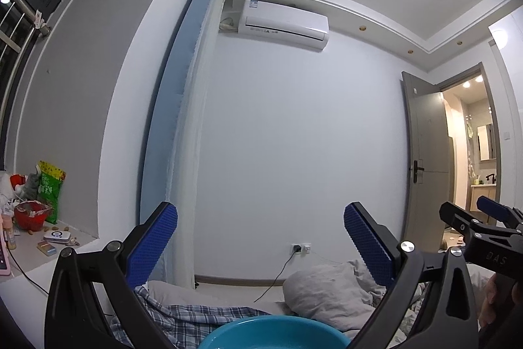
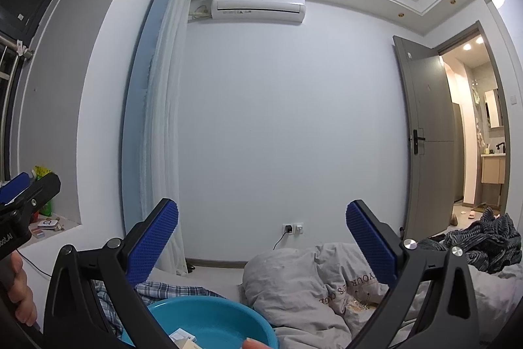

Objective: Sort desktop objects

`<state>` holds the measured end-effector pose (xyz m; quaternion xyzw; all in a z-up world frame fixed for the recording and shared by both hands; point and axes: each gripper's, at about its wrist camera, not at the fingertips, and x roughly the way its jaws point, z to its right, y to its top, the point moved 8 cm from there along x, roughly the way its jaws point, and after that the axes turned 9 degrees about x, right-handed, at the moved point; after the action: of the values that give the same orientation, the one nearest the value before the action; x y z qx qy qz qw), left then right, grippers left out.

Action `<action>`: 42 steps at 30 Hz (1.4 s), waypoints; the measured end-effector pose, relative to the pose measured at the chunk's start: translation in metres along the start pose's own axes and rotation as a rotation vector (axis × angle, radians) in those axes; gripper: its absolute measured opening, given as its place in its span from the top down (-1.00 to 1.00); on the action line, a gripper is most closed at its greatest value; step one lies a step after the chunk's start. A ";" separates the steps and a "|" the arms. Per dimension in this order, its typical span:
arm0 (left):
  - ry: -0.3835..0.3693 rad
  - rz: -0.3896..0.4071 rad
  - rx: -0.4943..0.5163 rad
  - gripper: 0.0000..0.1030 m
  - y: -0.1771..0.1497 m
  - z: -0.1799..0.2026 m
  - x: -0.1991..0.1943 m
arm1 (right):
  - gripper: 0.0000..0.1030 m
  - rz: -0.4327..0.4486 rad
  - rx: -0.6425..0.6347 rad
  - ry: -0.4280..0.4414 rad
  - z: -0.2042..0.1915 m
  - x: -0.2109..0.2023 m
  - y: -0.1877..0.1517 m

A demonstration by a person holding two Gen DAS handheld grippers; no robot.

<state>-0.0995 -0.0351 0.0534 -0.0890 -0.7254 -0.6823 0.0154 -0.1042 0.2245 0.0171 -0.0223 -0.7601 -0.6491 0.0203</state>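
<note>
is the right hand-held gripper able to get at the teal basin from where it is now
Probably yes. The right hand-held gripper is open and empty, and the teal basin sits just below and ahead of its fingers with nothing between; it would need to tip down first.

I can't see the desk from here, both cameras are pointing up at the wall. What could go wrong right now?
1. Both tongs, left and right, are open and empty, aimed at the wall; any reach would be blind.
2. The blue bowl sits close under them at the frame edge and could get knocked.
3. The two tongs are close together and might collide.
</note>
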 end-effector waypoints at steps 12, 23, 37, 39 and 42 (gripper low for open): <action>-0.026 -0.027 0.004 -1.00 -0.001 0.002 0.004 | -0.99 -0.008 0.012 0.004 0.003 0.001 0.001; -0.027 -0.028 -0.022 -1.00 -0.002 -0.001 0.006 | -0.99 -0.034 0.014 -0.002 0.005 0.006 -0.004; -0.024 -0.050 -0.015 -1.00 -0.005 0.001 0.012 | -0.99 -0.041 -0.004 -0.009 0.004 0.007 -0.006; -0.024 -0.064 -0.011 -1.00 -0.007 0.001 0.016 | -0.99 -0.045 -0.005 -0.012 0.005 0.008 -0.007; -0.026 -0.090 -0.012 -1.00 -0.013 0.002 0.022 | -0.99 -0.052 -0.005 -0.016 0.006 0.010 -0.008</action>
<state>-0.1233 -0.0315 0.0438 -0.0653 -0.7248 -0.6854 -0.0252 -0.1150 0.2288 0.0094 -0.0077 -0.7588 -0.6513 -0.0029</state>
